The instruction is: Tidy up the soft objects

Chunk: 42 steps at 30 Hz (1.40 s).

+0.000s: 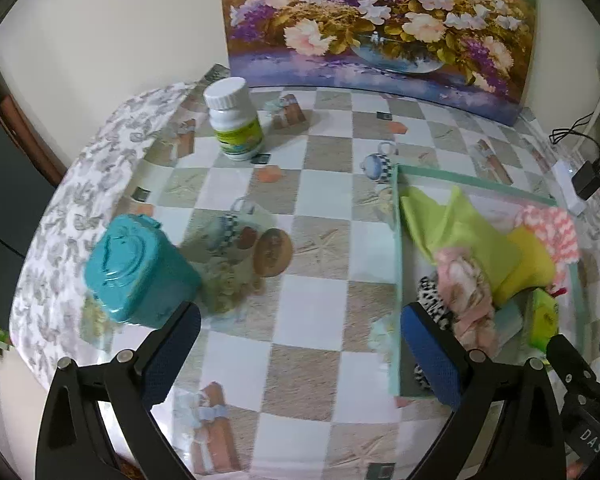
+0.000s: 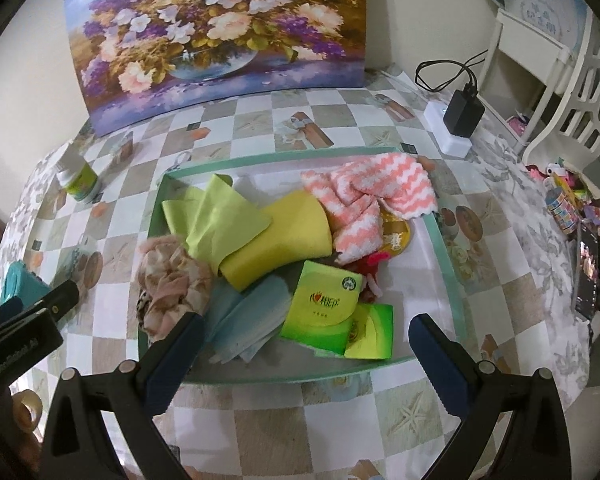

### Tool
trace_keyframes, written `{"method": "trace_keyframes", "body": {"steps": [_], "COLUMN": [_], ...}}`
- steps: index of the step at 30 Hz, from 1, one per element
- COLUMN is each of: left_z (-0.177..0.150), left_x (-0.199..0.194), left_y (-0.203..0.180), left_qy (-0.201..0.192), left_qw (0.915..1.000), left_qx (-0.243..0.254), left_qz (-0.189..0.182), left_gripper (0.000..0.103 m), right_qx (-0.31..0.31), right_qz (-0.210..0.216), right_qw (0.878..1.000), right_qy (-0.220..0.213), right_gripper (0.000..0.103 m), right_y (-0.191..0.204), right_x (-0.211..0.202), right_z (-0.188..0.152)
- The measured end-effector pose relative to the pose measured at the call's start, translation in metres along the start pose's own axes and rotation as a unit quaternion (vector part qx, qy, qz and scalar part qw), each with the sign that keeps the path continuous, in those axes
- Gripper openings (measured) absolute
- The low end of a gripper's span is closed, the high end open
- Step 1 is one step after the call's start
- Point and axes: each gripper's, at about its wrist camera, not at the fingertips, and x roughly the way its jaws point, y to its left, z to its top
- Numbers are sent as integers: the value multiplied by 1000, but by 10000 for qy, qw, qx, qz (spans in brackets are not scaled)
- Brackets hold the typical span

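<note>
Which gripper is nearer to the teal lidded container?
Left. The left gripper is open with one finger beside the teal lidded container. The right gripper is open over the near edge of the green tray, with the container far off at its left.

Hidden, cropped or illegible:

- Black-and-white spotted cloth: mostly covered by the pink floral scarf and the near blue finger pad.
- Red item: largely buried under the pink-and-white striped towel; kind not determinable, possibly a small toy.
- Round gold-printed object: half concealed beneath the same towel.
- Pale blue folded cloths: upper part under the yellow cloth.
- Teal container: partly blocked by the other gripper's body.
- White bottle: label print too blurred to read.
- Tape roll: cut by the frame's dark rim.
- Green packets: partly behind the tray contents.
</note>
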Motion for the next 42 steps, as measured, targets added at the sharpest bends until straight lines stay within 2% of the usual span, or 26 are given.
{"method": "trace_keyframes", "body": {"steps": [21, 30, 42], "left_z": [-34, -37, -38], "left_x": [-15, -18, -7], "left_y": [13, 14, 16], "left_qy": [154, 156, 436], "left_qw": [9995, 9993, 9988], "left_qx": [79, 80, 7], "left_qz": [253, 322, 240], "left_gripper": [100, 100, 100], "right_qx": [-7, -94, -282], "right_qz": [52, 7, -26], "right_qw": [9997, 9996, 9991], "right_qy": [250, 263, 323], "right_gripper": [103, 103, 103], "right_y": [-1, 2, 10], "right_x": [-1, -3, -1], "right_z": [-27, -31, -31]}}
